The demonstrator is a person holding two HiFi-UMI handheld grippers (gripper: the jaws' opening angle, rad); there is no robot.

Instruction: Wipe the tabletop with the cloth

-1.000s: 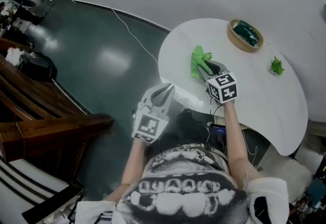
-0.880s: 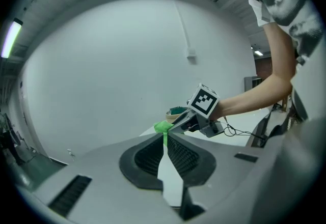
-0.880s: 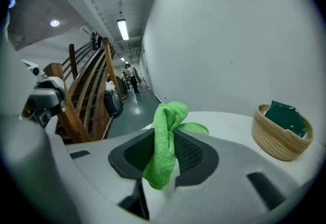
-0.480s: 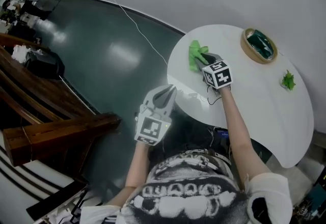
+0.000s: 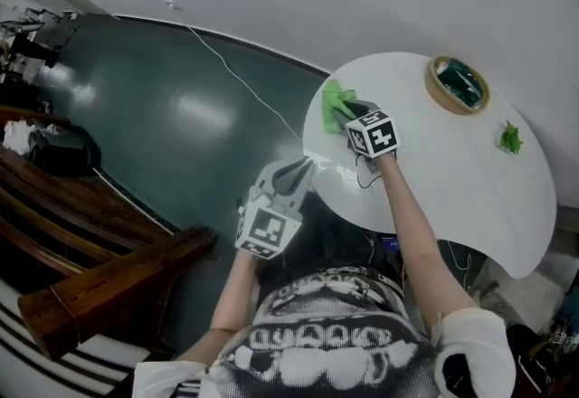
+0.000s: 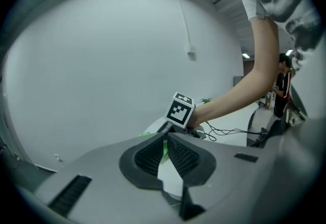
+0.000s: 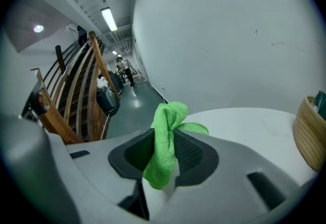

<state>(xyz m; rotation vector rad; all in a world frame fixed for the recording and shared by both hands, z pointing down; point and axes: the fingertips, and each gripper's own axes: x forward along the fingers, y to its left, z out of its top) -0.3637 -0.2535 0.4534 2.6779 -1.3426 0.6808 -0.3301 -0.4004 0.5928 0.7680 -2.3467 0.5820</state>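
The right gripper (image 5: 346, 115) is holding the green cloth (image 5: 334, 99) down on the white tabletop (image 5: 434, 170) at its left edge. The left gripper (image 5: 298, 168) is hovering just off the table's near-left edge. A round basket (image 5: 432, 84) is sitting at the far right.

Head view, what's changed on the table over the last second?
The right tool, shut on the green cloth, has slid the cloth across the white table toward its left edge, farther from the basket. Nothing was picked up or let go. The left tool stays shut and empty, off the table. The basket and the small green item haven't moved.
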